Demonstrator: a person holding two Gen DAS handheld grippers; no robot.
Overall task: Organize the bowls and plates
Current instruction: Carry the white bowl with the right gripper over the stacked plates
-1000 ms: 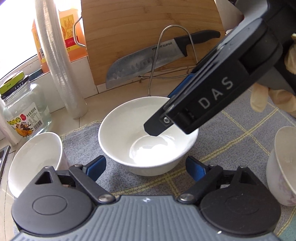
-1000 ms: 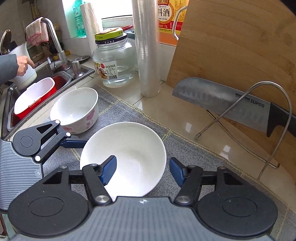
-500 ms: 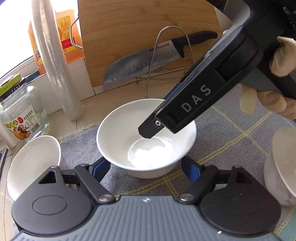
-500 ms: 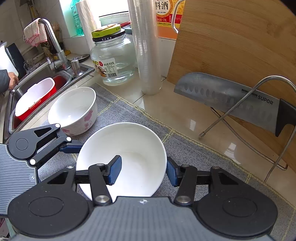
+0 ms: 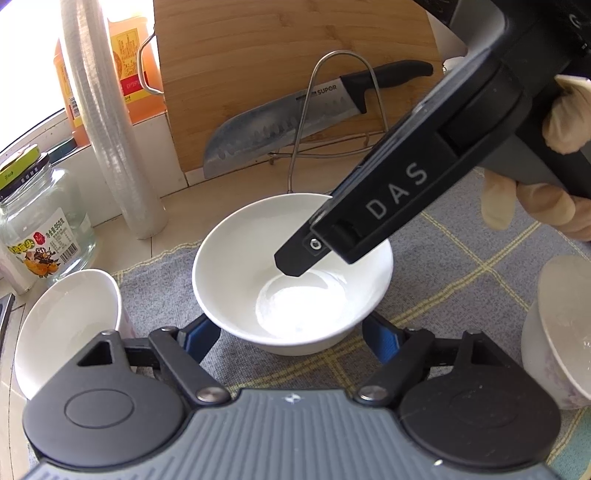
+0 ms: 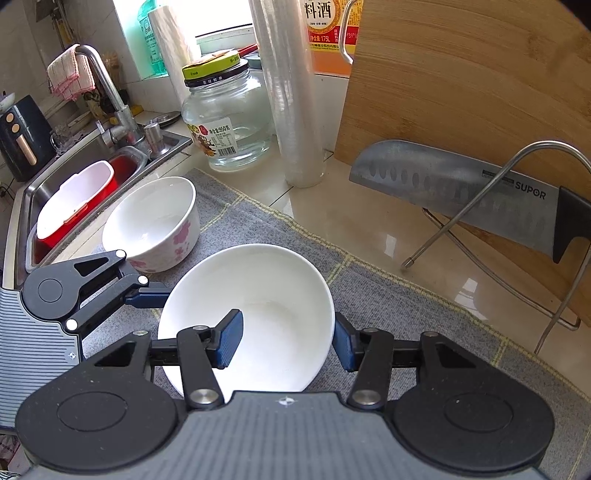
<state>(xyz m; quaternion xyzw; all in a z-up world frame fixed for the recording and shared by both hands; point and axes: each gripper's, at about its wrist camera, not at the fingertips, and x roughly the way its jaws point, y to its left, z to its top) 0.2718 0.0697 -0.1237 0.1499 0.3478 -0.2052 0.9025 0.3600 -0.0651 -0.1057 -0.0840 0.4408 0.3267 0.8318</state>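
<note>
right claw [image 6: 288,339] closed further than a second ago, now clamped on the wall of the plain white bowl [image 5: 236,266]: one blue pad inside the bowl, the other against the outside of the rim. held by a gloved hand [image 5: 535,206], angled down from the upper right in the left view.

left claw [image 5: 291,336] slightly narrower than a second ago, having just been closing, at medium width with the same bowl's lower wall between its two pads. pads right at the bowl's sides; cannot tell whether pressing. otherwise in much the same place.

white bowl upright on a grey checked mat [image 6: 388,295] on the surface [image 6: 332,206], between the two other bowls. sleeve and hand seen by the sink a second ago, gone from view.

counted:
- three bowls: the plain white one in the middle, a pink-flowered one [image 6: 151,221] to one side near the sink, and a third faintly patterned one [image 5: 561,332] at the opposite edge of the mat.
- two claws.
- one knife [image 6: 443,184], leaning on one wooden cutting board [image 6: 461,74], behind one wire stand [image 6: 408,263].
- one glass jar [image 6: 229,122], one roll of clear film [image 6: 288,92], one orange bottle [image 6: 325,33], all standing at the back.
</note>
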